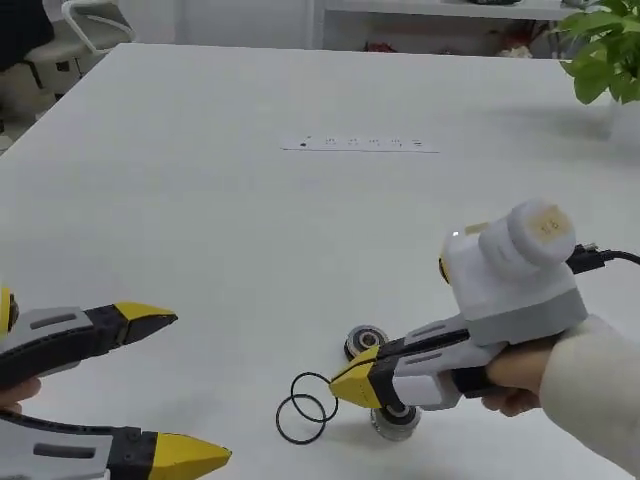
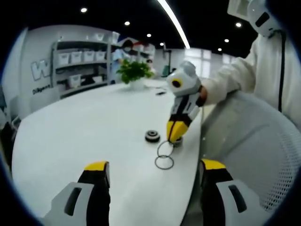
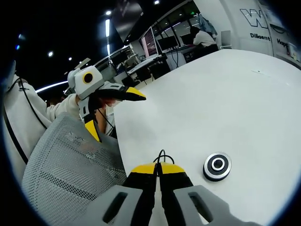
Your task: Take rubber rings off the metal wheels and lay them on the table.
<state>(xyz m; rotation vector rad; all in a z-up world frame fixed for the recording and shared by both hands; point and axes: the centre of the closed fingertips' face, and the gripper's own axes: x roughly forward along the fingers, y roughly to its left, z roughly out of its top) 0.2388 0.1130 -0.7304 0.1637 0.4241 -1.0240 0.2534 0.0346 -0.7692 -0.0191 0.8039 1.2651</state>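
Right gripper [image 1: 345, 385] jaws pinched on rubber ring [image 1: 313, 390] at tips; second ring [image 1: 300, 420] flat on surface [image 1: 300, 230] just ahead. Left gripper [image 1: 200, 387] jaws wide, empty. One wheel [image 1: 365, 340] beside right jaws, other wheel [image 1: 397, 424] under them. Likely near finish, release pending.

A potted plant [image 1: 605, 52] stands on the white table [image 1: 250, 220].

The white table [image 1: 200, 200] spans the frame. A narrow strip [image 1: 360, 145] sits flush in it at upper centre, and a leafy plant [image 1: 605, 50] stands at the upper right. At lower centre two thin black rubber rings [image 1: 305, 405] overlap, just beside two metal wheels [image 1: 362, 340].
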